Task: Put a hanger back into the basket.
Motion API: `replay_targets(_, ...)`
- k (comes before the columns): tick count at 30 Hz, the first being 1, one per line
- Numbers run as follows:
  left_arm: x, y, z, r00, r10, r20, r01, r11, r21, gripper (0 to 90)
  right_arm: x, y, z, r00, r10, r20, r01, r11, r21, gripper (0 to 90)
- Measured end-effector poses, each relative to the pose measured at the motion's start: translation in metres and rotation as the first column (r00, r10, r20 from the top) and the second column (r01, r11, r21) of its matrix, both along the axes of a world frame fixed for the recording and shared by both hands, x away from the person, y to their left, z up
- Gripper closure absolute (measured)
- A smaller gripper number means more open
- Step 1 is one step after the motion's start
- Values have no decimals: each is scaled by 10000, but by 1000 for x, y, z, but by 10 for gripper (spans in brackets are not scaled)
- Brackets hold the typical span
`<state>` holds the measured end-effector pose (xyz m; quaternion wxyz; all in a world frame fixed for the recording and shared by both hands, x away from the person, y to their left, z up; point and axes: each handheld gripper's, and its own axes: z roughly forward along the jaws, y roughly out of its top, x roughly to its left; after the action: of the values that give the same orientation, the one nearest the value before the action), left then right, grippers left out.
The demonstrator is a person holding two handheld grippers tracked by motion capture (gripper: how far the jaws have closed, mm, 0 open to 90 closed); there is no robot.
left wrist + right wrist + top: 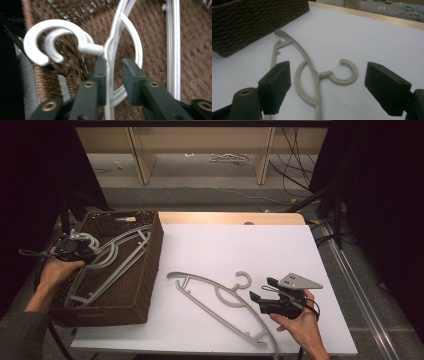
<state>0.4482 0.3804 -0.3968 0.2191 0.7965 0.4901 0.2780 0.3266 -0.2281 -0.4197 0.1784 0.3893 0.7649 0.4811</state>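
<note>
White board covers most of the table under me, and on its left edge sits the brown woven basket, the biggest thing on it. Inside the basket I see two pale plastic hangers stacked together, lying slantwise across the bottom with their hooks at the near left corner, one nested inside the other. A third hanger lies flat on the board, well apart from the basket wall, hook turned toward the right.

My left gripper is down in the basket with its jaws straddling the neck of the stacked hangers; one jaw lies against the plastic, the other stands off with a gap, so I read it as released rather than clamped. My right gripper hangs just beside the loose hanger's hook, jaws spread wide, grasping nothing
</note>
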Motion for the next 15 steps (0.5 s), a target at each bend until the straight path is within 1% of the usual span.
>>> replay_targets(1,-2,-1,3,9999,122,73,-121,9999,-47,664,0,-1,0,9999,-32,113,34,9999,-130,222)
replay_targets(2,-3,-1,5,9997,179,194,-177,9998,-104,644,0,-1,1,10000,-35,57,36,9998,-203,222)
replay_targets(3,-4,-2,7,9994,175,294,-170,9997,-185,624,-1,0,1,9999,-47,-139,45,9999,-145,222)
replay_targets(4,-6,-3,9,9983,377,450,-362,9988,-332,593,0,0,0,9999,19,-124,-20,9999,-112,222)
replay_targets(5,-7,-4,11,9970,471,619,-437,9975,-548,562,0,1,0,9999,54,-105,-54,10000,-31,222)
replay_targets(6,-10,-5,14,9954,592,750,-542,9963,-672,527,0,1,-1,10000,62,29,-61,10000,-46,222)
replay_targets(7,-12,-7,17,9932,733,902,-643,9930,-988,486,1,0,-1,9998,29,171,-27,9999,-126,222)
replay_targets(8,-15,-8,20,9910,839,1046,-683,9871,-1449,452,0,1,-1,10000,34,-58,-34,10000,-76,222)
replay_targets(9,-18,-11,23,9907,826,1085,-617,9810,-1840,432,0,0,0,9999,30,-106,-31,9999,-101,222)
replay_targets(10,-21,-15,26,9893,747,1256,-490,9794,-1961,414,0,0,-1,10000,13,1,-13,9998,-187,222)
replay_targets(11,-28,-23,32,9886,486,1425,-240,9852,-1694,396,0,0,-1,10000,-35,55,36,9999,-156,222)
replay_targets(12,-31,-27,34,9874,431,1521,-154,9838,-1785,361,1,0,-2,9999,-13,122,15,9998,-210,221)
replay_targets(13,-35,-31,37,9857,389,1640,-51,9794,-2017,351,0,1,-2,10000,28,-5,-28,9999,-124,221)
replay_targets(14,-40,-36,39,9846,358,1712,45,9732,-2298,326,-1,0,0,9999,21,-123,-25,9995,-324,221)
replay_targets(15,-42,-40,41,9835,317,1783,138,9686,-2481,294,-1,1,-1,10000,2,-47,-3,9997,-261,221)
